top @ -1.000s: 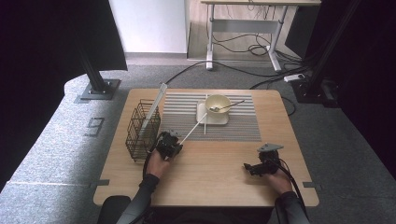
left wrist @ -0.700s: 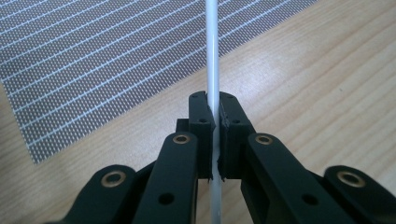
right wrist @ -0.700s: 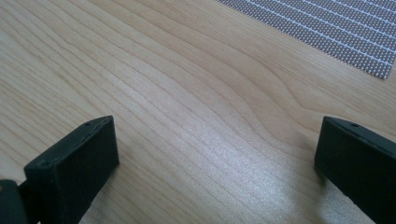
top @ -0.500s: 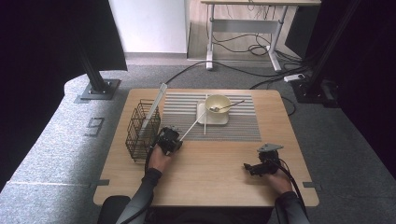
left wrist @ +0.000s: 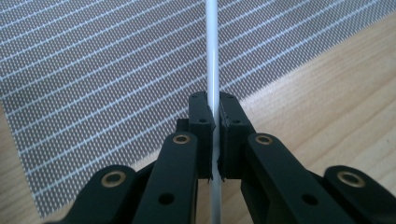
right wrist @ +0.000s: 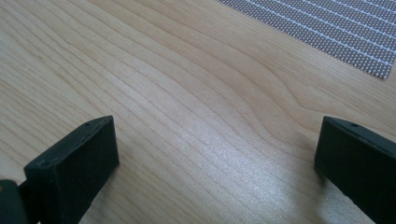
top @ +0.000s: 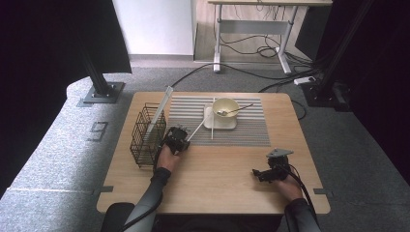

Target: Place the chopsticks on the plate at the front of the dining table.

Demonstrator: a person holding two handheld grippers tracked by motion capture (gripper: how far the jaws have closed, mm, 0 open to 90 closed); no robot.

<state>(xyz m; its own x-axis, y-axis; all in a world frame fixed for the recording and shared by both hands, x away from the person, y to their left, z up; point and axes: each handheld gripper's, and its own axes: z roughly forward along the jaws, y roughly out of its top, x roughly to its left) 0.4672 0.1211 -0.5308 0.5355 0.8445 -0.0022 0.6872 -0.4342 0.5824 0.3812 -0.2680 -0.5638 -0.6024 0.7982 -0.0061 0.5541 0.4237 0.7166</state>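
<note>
My left gripper (top: 183, 139) sits between the wire rack and the striped placemat (top: 251, 128) and is shut on a thin white chopstick (top: 197, 128). In the left gripper view the chopstick (left wrist: 212, 46) runs straight up between the pressed pads of the gripper (left wrist: 212, 106) and out over the placemat (left wrist: 93, 70). A second white chopstick (top: 212, 118) lies on the mat beside a cream bowl (top: 226, 106) with a spoon (top: 238, 109) in it, on a white square dish (top: 212, 123). My right gripper (top: 255, 172) rests open at the front right, with only bare wood between its jaws (right wrist: 217, 130).
A black wire rack (top: 146, 136) stands at the table's left, with a white flat piece (top: 163, 107) leaning in it. The wooden table (top: 217, 188) has bare wood along its front. A corner of the placemat (right wrist: 336, 28) lies beyond my right gripper.
My left gripper has moved a little away from the person, carrying the chopstick with it. The right gripper has stayed where it was.
</note>
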